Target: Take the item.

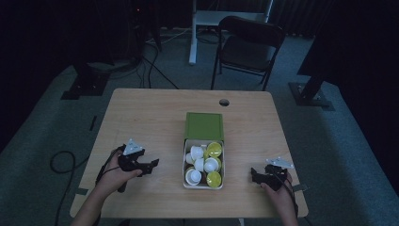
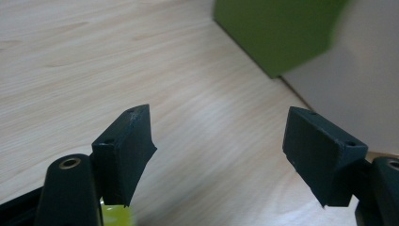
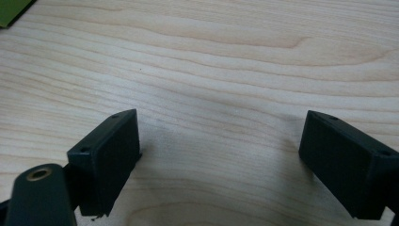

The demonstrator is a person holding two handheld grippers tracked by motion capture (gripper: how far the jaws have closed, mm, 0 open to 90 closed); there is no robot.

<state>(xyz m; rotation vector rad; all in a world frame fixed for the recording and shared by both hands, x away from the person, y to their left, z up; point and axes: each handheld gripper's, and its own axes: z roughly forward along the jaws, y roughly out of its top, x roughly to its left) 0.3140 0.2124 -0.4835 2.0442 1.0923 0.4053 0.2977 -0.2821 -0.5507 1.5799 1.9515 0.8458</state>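
- The left gripper is holding its jaws apart with nothing between them.
- The right gripper is holding its jaws apart over bare surface.
- The box of white and yellow cups is sitting between both grippers, green lid lying open behind it.

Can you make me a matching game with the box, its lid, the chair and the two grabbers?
Things:
1. box
2. lid
3. chair
4. left gripper
5. right gripper

Descriptions:
A. green, flat on the table
B. open, right of the box
C. holds white and yellow cups
D. on the floor beyond the table
E. open, left of the box

Pairs: 1-C, 2-A, 3-D, 4-E, 5-B
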